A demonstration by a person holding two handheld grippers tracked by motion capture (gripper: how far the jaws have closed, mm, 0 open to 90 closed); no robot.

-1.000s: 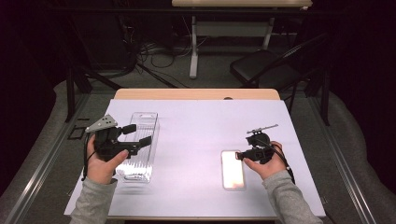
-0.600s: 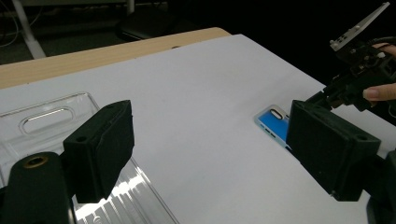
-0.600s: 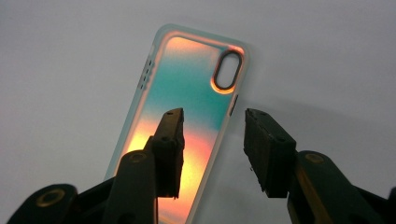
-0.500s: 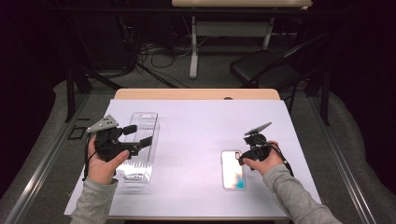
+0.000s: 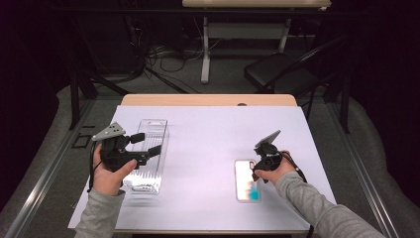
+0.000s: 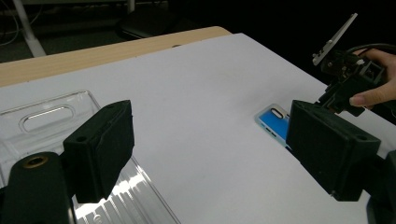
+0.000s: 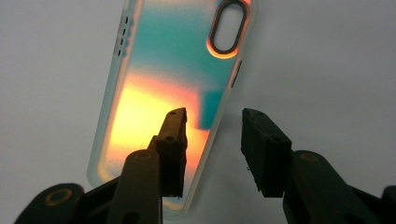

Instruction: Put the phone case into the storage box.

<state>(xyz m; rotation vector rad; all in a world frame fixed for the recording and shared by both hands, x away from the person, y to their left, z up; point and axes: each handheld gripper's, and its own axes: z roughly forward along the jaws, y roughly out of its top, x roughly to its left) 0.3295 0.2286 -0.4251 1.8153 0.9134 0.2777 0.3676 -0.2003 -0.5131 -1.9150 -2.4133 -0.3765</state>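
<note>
A translucent phone case with orange and teal tints lies flat on the white table at the right. My right gripper tilts down over its near end. Its jaws have just been closing: one jaw is over the case, the other beside it, and the case's edge lies in the gap with no pad pressing on it. My left gripper hovers open over a clear plastic tray at the left, with nothing between its jaws. The left gripper view shows the tray and the case.
The table's wooden far edge lies beyond the white sheet. A black chair and floor cables are behind the table. Bare white surface lies between tray and case.
My right gripper has tipped from level to nose-down over the phone case, its grey plate now steep. The left gripper and the tray have not moved.
</note>
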